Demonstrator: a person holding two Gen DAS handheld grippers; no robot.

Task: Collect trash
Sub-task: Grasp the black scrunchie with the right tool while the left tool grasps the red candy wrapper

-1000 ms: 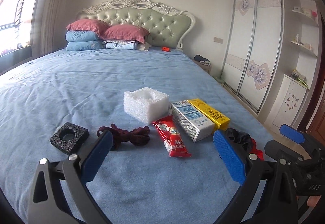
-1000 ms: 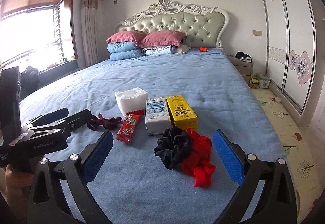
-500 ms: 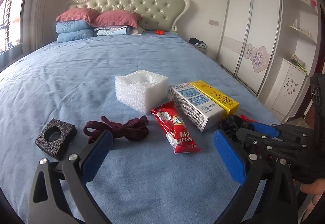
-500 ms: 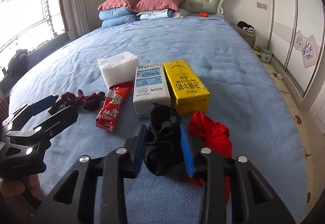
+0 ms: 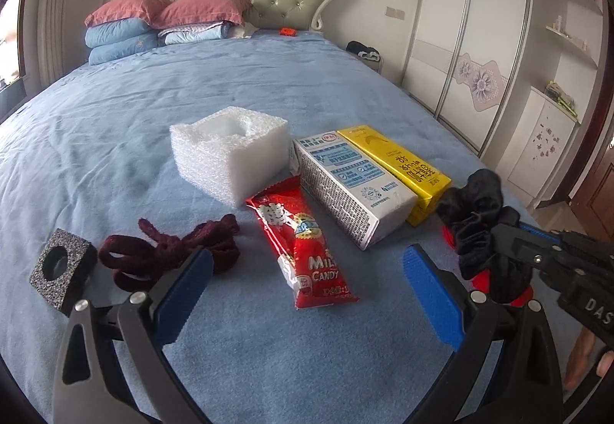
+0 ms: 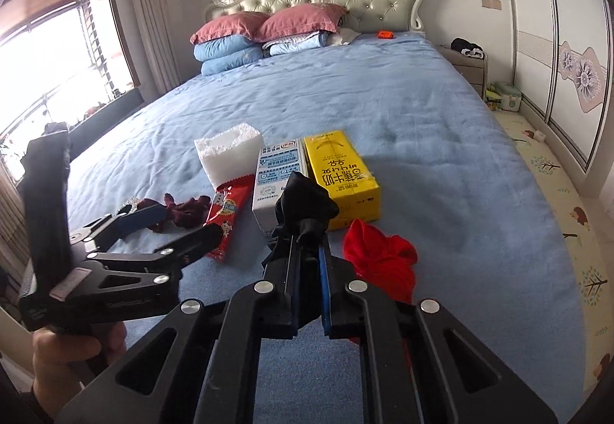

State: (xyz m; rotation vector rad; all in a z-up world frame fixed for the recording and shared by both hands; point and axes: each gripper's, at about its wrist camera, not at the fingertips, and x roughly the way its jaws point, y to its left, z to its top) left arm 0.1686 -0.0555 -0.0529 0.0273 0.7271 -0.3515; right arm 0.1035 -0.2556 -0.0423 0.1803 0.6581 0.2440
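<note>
Both grippers are the same build: matte black angular frames with triangular cutouts and shiny silver round screws at the joints. Left gripper (image 5: 307, 289) has bright blue ribbed finger pads (image 5: 184, 289). Right gripper (image 6: 307, 262) shows white "DAS" lettering on its body. Bare skin on the left hand (image 6: 69, 358).

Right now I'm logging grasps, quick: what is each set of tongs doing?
Left tongs: open, holding nothing, over the candy wrapper.
Right tongs: closed on the black cloth.
</note>
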